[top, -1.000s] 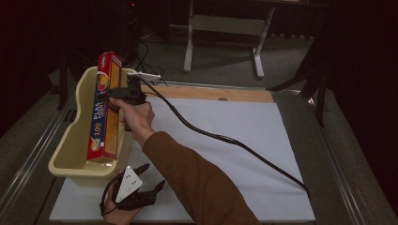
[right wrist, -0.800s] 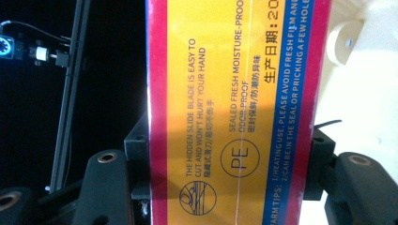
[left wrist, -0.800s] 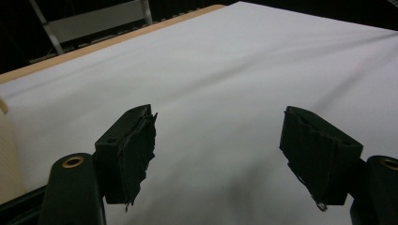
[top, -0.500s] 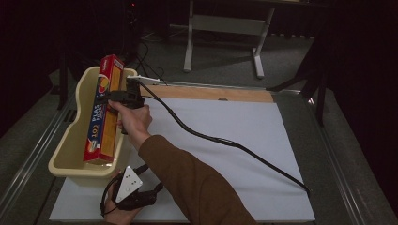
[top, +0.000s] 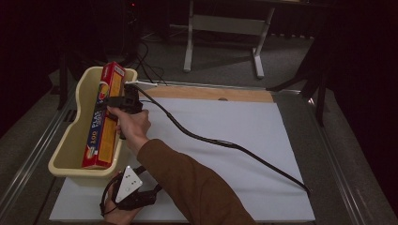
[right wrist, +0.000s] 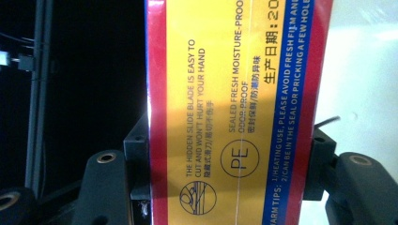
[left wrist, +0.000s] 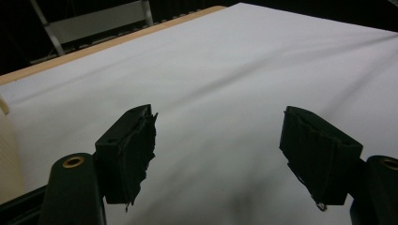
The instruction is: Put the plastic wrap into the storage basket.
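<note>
A long red and yellow cling-film box (top: 104, 123) lies lengthwise in a cream plastic tub (top: 68, 140), its far end sticking up above the tub's far rim. My right gripper (top: 112, 100) reaches in from the tub's right side and is shut on the box's middle. In the right gripper view the box (right wrist: 234, 93) fills the gap, with a black jaw pressed against each long side. My left gripper (top: 130, 192) rests low at the front edge of the white sheet (top: 225, 136). Its jaws stand wide apart, open (left wrist: 218, 154) over bare sheet.
The right gripper's black cable (top: 220, 142) snakes across the white sheet to its right edge. A wooden strip (top: 211, 93) borders the sheet's far side. Metal rails (top: 28, 159) run along the table's sides. A stand's legs (top: 225, 28) sit on the floor beyond.
The right gripper and the box have shifted slightly nearer and lower, so the box sits a little deeper in the tub. The left gripper has stayed put.
</note>
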`<state>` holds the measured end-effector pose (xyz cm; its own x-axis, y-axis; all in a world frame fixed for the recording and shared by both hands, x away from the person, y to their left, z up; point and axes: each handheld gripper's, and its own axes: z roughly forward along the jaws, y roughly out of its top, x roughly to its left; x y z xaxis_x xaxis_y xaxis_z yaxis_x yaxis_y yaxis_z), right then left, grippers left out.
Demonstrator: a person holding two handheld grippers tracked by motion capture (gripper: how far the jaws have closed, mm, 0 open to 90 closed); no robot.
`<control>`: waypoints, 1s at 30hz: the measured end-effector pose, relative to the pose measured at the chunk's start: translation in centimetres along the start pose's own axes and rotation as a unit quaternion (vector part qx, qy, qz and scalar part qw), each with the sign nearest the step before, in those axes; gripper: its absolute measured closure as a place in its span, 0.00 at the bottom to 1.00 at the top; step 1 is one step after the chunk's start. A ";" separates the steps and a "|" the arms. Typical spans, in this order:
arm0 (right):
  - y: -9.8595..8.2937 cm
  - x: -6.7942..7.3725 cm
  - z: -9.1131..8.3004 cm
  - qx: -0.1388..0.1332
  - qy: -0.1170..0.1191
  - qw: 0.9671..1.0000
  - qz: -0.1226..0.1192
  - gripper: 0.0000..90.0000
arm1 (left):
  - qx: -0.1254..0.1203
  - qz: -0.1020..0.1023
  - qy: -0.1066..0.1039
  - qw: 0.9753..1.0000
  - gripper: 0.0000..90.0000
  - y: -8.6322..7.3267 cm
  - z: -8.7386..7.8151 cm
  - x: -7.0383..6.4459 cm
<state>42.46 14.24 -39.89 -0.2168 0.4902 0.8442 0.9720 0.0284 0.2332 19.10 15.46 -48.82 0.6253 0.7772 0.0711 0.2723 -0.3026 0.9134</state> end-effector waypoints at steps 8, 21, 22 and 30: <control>0.1 -0.3 -0.2 0.008 -0.017 1.000 0.000 0.41 | 0.000 0.001 -0.001 1.000 0.30 0.0 0.0 0.0; 0.3 -0.8 -1.2 0.019 -0.057 0.998 -0.009 0.40 | 0.000 0.001 0.002 1.000 0.30 0.0 0.1 0.0; 0.3 -0.8 -1.5 0.014 -0.049 0.999 -0.008 0.41 | 0.000 0.002 0.002 1.000 0.30 0.0 0.1 0.0; 0.5 -1.2 -2.8 0.021 -0.026 0.999 -0.014 0.41 | 0.001 0.003 0.004 1.000 0.30 0.1 0.2 0.0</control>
<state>43.00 11.22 -39.42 -0.2407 0.5326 0.8114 0.9687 0.0791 0.2355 19.23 15.33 -48.82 0.6210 0.7798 0.0798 0.2702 -0.3084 0.9121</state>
